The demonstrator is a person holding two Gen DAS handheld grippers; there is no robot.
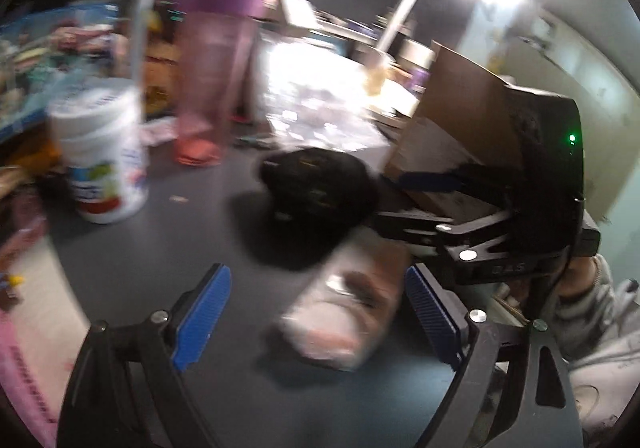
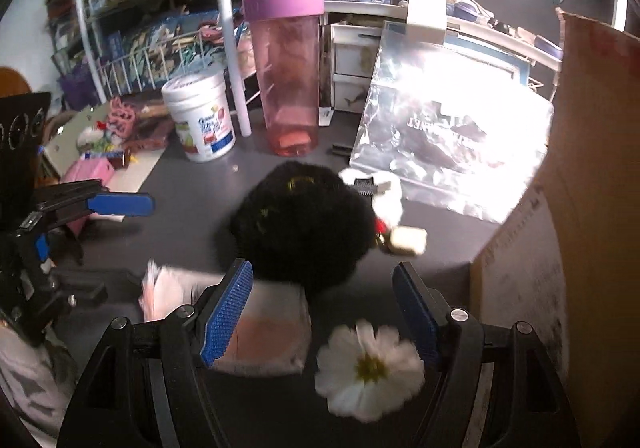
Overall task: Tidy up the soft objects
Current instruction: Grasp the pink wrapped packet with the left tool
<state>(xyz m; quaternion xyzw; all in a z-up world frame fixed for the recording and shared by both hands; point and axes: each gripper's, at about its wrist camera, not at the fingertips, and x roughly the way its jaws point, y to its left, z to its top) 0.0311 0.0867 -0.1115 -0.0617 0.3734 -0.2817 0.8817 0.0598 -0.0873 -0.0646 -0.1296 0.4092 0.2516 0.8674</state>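
The right gripper, jaws apart and empty, hovers over the dark bench with the white fabric daisy at its 6 o'clock, nearer than the fluffy black plush at 12 o'clock; the left gripper is spread too.

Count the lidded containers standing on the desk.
2: a pink tumbler with a purple lid at the back, and a white tub just left of it. Clutter may hide others.
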